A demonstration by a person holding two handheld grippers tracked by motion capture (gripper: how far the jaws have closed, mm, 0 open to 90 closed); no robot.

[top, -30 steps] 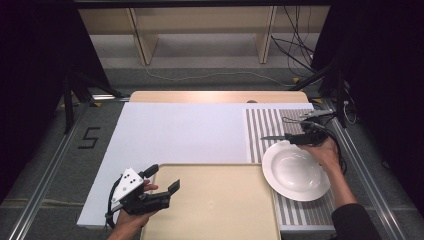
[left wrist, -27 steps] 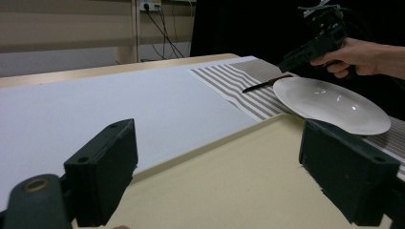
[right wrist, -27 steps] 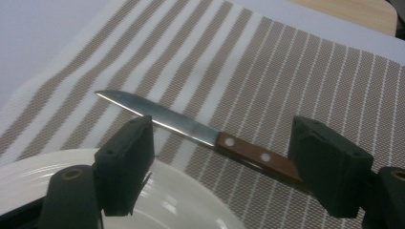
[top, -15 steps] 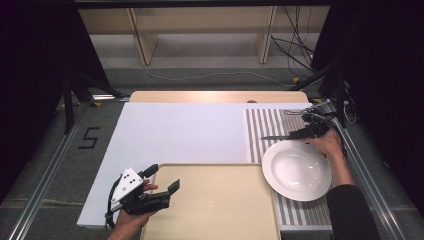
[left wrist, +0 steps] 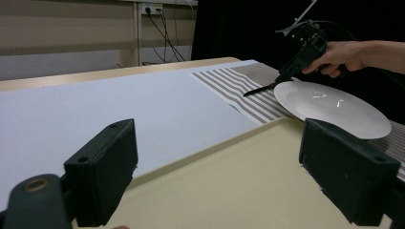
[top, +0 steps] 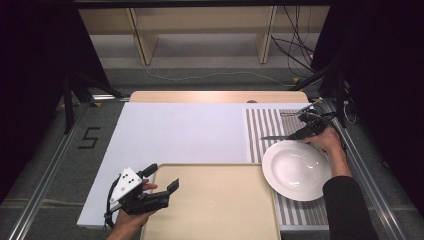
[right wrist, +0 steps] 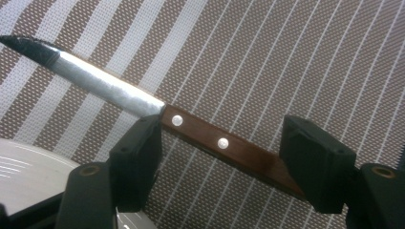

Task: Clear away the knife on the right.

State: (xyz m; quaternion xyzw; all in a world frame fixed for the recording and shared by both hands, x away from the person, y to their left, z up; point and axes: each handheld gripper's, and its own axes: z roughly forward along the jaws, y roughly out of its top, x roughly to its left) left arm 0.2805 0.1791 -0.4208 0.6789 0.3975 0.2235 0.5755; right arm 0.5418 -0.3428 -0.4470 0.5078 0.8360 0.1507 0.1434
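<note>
**Right gripper closing on a wooden-handled table knife beside the plate**

The knife (right wrist: 191, 131) lies flat on the striped placemat (right wrist: 296, 62), just beyond the far rim of the white plate (top: 296, 170), blade pointing toward the table's middle. The right gripper (right wrist: 220, 164) straddles its riveted wooden handle; the jaws have just been closing, yet the pads appear not to press on it. The left gripper (top: 161, 182) hangs spread and empty over the near-left corner of the beige tray (top: 215, 210). Judged from its build, the knife is light and rigid. The smooth steel blade would slip; the flat-sided handle, taken between the rivets, offers the surest hold, though it lies low against the mat.
</note>
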